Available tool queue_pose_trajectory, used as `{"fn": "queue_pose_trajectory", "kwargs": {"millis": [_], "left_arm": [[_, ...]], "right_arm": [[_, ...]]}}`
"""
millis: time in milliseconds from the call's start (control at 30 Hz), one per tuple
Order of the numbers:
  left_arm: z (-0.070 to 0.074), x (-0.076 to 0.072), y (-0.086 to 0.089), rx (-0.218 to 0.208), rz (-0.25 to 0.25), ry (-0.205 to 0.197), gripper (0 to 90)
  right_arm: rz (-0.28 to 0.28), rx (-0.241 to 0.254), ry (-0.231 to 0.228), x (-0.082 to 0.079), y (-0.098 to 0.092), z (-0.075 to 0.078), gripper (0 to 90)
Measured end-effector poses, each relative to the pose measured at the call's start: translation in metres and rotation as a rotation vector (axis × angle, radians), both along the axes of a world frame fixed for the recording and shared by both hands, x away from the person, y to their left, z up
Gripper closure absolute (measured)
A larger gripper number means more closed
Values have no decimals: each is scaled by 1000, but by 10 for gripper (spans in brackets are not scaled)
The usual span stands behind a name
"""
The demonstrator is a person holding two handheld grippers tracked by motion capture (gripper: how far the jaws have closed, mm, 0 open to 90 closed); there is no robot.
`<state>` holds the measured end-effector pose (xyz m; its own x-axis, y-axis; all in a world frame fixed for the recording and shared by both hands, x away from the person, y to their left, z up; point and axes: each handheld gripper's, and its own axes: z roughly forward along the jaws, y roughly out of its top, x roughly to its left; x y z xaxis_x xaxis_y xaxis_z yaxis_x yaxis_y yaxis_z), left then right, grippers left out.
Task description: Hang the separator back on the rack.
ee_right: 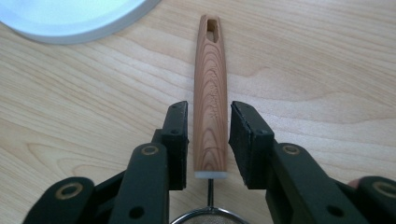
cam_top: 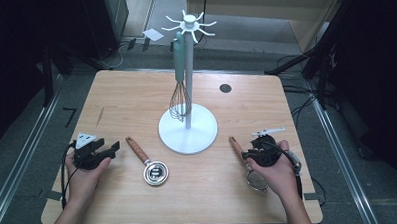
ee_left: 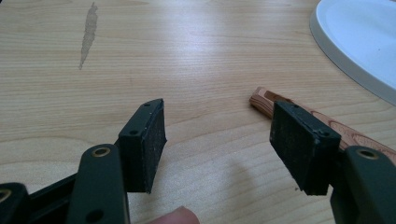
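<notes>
High view: rack base (cam_top: 188, 135) stands between spoon (cam_top: 148, 164) and strainer (cam_top: 256, 179).

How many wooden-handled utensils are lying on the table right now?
2. A wooden-handled measuring cup lies left of the white stand's base, near the left tongs. A wooden-handled strainer lies right of the base, its handle between the right tongs. The hanging whisk has a teal handle.

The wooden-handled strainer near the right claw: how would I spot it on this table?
Start at the white round-based stand in the middle of the wooden table. To its right, under the person's right hand, lies the small wire-mesh strainer with a pale wooden handle, between the right claw's open pads. Unlike the striped-handled shiny metal scoop left of the stand, its handle has a slotted hanging hole.
</notes>
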<state>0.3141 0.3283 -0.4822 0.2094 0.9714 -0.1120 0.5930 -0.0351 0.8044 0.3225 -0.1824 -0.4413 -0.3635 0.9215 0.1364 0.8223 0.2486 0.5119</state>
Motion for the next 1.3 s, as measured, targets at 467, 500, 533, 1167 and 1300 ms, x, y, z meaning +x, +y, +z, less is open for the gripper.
{"fn": "queue_pose_trajectory", "kwargs": {"millis": [467, 500, 533, 1167, 1300], "left_arm": [[0, 0, 0, -2, -8, 7, 369], [0, 0, 0, -1, -8, 7, 369], [0, 0, 0, -1, -9, 7, 369], [0, 1, 0, -2, -10, 13, 362], [-1, 1, -1, 8, -5, 7, 321]], "right_arm": [[12, 8, 144, 21, 0, -14, 647], [8, 5, 156, 22, 1, -15, 647], [15, 5, 160, 22, 0, -16, 647], [11, -57, 215, 25, 9, -27, 691], [30, -55, 214, 24, 11, -27, 700]]}}
